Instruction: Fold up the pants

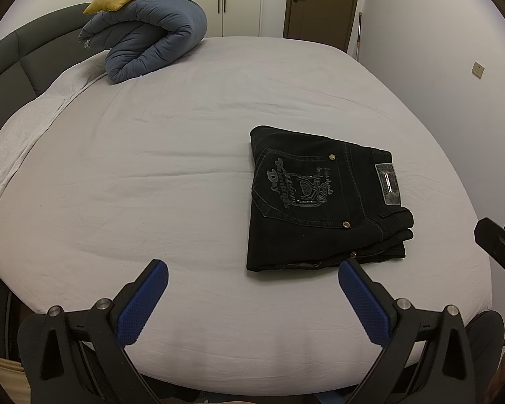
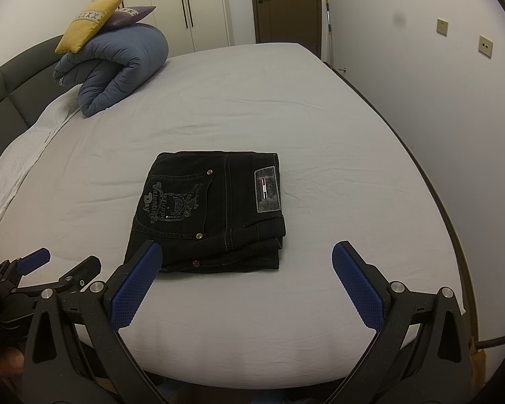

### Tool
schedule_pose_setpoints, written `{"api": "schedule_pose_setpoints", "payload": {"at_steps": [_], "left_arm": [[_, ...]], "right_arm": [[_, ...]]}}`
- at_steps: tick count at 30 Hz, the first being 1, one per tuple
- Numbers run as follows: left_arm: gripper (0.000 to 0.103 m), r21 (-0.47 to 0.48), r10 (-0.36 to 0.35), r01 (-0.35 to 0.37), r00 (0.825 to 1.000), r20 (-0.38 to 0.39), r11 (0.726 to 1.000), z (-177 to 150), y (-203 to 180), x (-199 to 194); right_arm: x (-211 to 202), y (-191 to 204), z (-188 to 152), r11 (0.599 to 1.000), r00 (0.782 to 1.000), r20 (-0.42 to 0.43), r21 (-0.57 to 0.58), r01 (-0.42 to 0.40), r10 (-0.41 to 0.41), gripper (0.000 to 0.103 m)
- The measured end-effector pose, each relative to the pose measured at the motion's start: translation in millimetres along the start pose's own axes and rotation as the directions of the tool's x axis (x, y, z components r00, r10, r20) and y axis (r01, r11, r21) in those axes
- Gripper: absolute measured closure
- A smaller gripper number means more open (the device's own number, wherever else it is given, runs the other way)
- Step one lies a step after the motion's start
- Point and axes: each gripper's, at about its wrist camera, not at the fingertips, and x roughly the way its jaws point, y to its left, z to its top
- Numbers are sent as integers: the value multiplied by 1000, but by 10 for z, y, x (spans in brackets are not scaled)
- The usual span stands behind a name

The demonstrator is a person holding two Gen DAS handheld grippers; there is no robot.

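Since the pants (image 2: 207, 210) lie as a compact folded stack on the bed (image 2: 286, 107), we judge the folding essentially done; our left tongs (image 1: 252, 279) and right tongs (image 2: 247, 261) hover spread, empty, just short of it.

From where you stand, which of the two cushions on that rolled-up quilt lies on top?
The yellow cushion lies on top; the purple cushion lies partly under it, showing only one end. Both rest on the blue quilt.
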Motion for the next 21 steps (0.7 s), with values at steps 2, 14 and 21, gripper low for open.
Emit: {"api": "schedule_pose_setpoints", "payload": {"at_steps": [2, 14, 21], "left_arm": [[0, 0, 0, 0, 1000, 0, 1000, -1, -1, 0], [0, -1, 5, -5, 1000, 3, 1000, 8, 10, -1], [0, -6, 11, -11, 1000, 6, 1000, 20, 26, 1]], "right_arm": [[6, 1, 10, 1000, 1000, -1, -2, 0, 0, 0], [32, 18, 40, 1000, 1000, -5, -10, -4, 4, 0], [44, 15, 62, 1000, 1000, -7, -12, -5, 5, 0]]}}
